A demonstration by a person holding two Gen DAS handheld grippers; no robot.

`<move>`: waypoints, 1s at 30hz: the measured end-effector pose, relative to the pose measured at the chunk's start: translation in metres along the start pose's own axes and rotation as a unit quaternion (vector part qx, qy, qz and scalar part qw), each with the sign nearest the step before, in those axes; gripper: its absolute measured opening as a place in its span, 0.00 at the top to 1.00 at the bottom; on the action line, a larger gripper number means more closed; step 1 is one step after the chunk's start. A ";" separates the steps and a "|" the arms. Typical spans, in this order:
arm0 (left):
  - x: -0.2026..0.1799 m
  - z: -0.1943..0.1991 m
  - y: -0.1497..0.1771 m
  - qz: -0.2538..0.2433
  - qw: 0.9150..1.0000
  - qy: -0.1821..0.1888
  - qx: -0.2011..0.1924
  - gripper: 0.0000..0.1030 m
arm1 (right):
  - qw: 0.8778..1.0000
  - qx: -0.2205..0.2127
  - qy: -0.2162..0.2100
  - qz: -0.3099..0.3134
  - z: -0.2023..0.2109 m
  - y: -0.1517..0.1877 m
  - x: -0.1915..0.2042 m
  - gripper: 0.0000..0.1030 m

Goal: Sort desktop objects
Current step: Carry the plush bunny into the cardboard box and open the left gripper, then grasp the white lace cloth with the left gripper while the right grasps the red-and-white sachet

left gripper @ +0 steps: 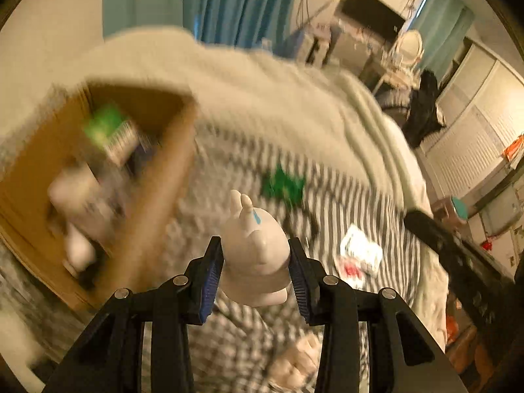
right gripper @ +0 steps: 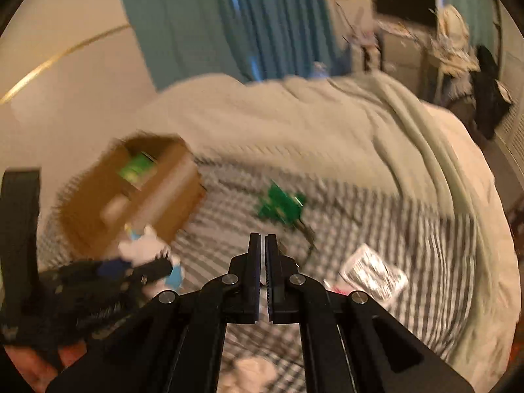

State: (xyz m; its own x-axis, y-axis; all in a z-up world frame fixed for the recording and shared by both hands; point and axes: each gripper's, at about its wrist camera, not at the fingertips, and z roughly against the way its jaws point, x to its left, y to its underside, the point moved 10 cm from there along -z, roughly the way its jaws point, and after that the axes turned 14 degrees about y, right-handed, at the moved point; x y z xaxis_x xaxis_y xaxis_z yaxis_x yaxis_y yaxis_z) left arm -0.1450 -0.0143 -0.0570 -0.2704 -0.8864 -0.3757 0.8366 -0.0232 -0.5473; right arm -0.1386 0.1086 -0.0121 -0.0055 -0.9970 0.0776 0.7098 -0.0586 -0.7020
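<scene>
While the left tool (left gripper: 256, 258) pinches a white rabbit figurine (left gripper: 253, 255) between its 2 blue ribbed pads (left gripper: 213, 281), the right tool (right gripper: 263, 255) has its 2 fingers pressed together with nothing between them. The left wrist view alone shows the figurine close up: smooth, glossy and rounded, with 2 short ears and a small blue mark near them. Its long axis runs away from the camera, ears pointing toward the far side of the bed, base toward the camera. In the right wrist view the same figurine (right gripper: 147, 245) appears only as a white blur at lower left, held in the blurred left tool (right gripper: 131, 268), just in front of the box.

Below both tools lies a bed covered by a grey-and-white striped sheet (left gripper: 344, 203), soft and wrinkled, with a pale, thick duvet (right gripper: 294, 121) bunched behind it. A brown cardboard box (left gripper: 157, 177) sits open on the bed to the left; the left wrist view looks down into it and shows a green packet (left gripper: 108, 127) and pale, blurred items, while the right wrist view shows its outer wall (right gripper: 170, 203) as well. A green, flat, irregular object (right gripper: 281, 204) lies on the stripes past the tools. A crinkled white packet (right gripper: 373, 273) with dark print and some red rests nearer, to the right. Teal curtains (right gripper: 203, 16) hang behind the bed.
</scene>
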 end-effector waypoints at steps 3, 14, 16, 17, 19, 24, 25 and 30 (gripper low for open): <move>0.016 0.036 -0.047 0.000 1.000 -0.006 -0.023 0.61 | 0.999 -0.022 -0.017 0.036 0.021 -0.037 0.032 0.98; 0.098 0.048 -0.076 -0.002 0.999 -0.050 -0.022 0.61 | 0.997 -0.002 -0.047 0.065 -0.007 -0.066 0.101 0.98; 0.114 0.036 -0.065 0.011 0.998 -0.060 0.000 0.61 | 0.996 0.012 -0.038 0.078 -0.025 -0.055 0.106 0.98; 0.122 0.031 -0.061 0.021 0.998 -0.060 0.008 0.61 | 0.996 0.018 -0.036 0.081 -0.032 -0.050 0.110 0.98; 0.135 0.027 -0.058 0.041 0.997 -0.060 0.009 0.61 | 0.995 0.038 -0.050 0.075 -0.043 -0.045 0.128 0.94; 0.149 0.046 -0.062 0.039 0.996 -0.072 -0.019 0.20 | 0.991 0.023 -0.065 0.115 -0.040 -0.043 0.165 0.61; 0.150 0.052 -0.066 0.033 0.995 -0.083 -0.035 0.16 | 0.990 0.021 -0.063 0.122 -0.040 -0.043 0.166 0.61; 0.133 0.063 -0.069 0.028 0.994 -0.089 -0.059 0.15 | 0.993 0.027 -0.028 0.112 -0.047 -0.038 0.138 0.58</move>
State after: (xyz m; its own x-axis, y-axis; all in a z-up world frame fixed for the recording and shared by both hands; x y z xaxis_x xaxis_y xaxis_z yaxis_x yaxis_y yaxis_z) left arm -0.2087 -0.1597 -0.0223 -0.1275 -0.9526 -0.2761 0.7839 0.0737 -0.6165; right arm -0.1996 -0.0291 -0.0078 0.1951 -0.9802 -0.0351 0.7254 0.1683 -0.6675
